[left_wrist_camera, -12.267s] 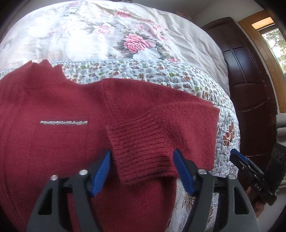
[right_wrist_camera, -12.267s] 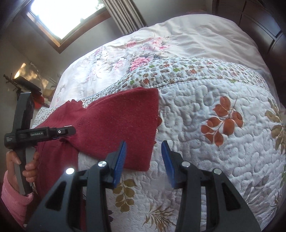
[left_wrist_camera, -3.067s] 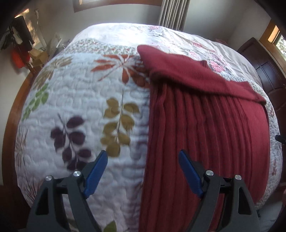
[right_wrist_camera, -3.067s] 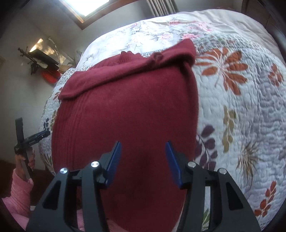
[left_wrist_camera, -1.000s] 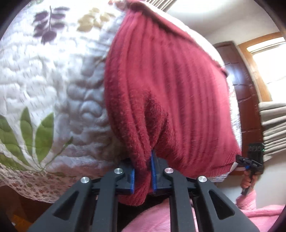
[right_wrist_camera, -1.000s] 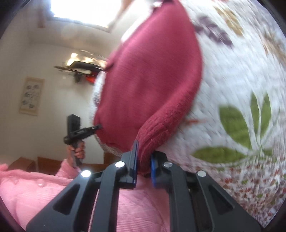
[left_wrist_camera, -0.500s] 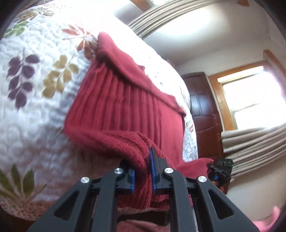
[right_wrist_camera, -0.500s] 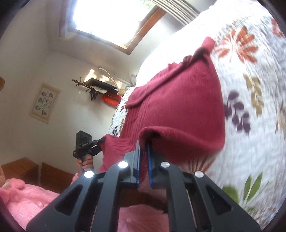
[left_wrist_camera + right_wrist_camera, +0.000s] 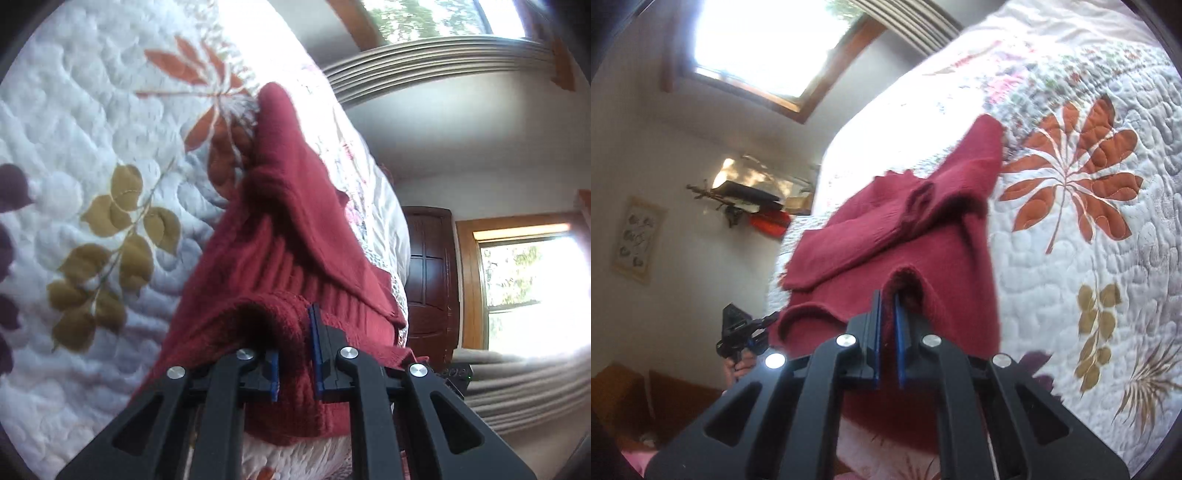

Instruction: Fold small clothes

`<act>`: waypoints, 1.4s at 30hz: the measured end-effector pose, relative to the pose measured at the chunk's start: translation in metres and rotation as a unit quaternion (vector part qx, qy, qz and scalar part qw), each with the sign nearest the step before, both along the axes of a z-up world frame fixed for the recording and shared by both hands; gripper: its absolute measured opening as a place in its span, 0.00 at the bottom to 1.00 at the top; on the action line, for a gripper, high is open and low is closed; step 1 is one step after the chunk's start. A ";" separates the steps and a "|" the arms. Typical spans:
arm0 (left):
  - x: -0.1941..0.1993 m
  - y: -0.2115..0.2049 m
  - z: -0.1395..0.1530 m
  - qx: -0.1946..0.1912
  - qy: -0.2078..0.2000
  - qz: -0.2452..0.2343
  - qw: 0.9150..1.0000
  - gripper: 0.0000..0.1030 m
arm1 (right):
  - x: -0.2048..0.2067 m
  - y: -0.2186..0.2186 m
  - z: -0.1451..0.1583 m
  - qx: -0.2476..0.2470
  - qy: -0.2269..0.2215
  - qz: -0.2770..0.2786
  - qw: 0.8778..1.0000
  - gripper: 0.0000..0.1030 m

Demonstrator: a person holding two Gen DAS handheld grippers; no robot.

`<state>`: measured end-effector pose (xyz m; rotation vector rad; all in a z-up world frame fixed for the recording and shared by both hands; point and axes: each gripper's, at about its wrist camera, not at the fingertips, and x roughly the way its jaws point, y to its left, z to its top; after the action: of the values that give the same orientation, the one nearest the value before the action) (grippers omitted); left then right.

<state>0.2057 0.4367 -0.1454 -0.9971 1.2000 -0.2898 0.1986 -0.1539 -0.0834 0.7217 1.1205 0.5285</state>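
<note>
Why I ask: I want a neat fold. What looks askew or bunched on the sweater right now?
The folded-in sleeve lies slanted across the red sweater, with a puckered lump near the collar end. The hem corners are lifted, pinched in the left tongs and right tongs, so that edge sags between them.

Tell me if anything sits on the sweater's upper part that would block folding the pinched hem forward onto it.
Nothing visible does. Both the left gripper and right gripper are shut on the red sweater's hem. Ahead lie only its own folded sleeves on the quilt.
</note>
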 end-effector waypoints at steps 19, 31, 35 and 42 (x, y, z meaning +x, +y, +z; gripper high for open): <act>0.013 -0.007 0.072 0.211 -0.072 -0.055 0.973 0.49 | -0.014 -0.030 -0.017 -0.063 0.022 -0.017 0.998 0.36; 0.046 -0.054 0.056 0.309 -0.083 -0.164 0.933 0.49 | -0.018 -0.005 -0.011 -0.084 0.008 0.011 0.996 0.42; 0.052 -0.058 0.050 0.313 -0.067 -0.168 0.932 0.24 | -0.014 -0.004 -0.007 -0.100 0.002 0.012 0.995 0.45; 0.036 -0.058 0.062 0.270 -0.097 -0.159 0.944 0.11 | -0.011 0.010 -0.002 -0.166 -0.022 0.054 0.984 0.51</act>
<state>0.2415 0.3788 -0.0833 -0.2876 1.1671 -0.2825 0.1879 -0.1440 -0.0856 0.3589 1.1763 0.4321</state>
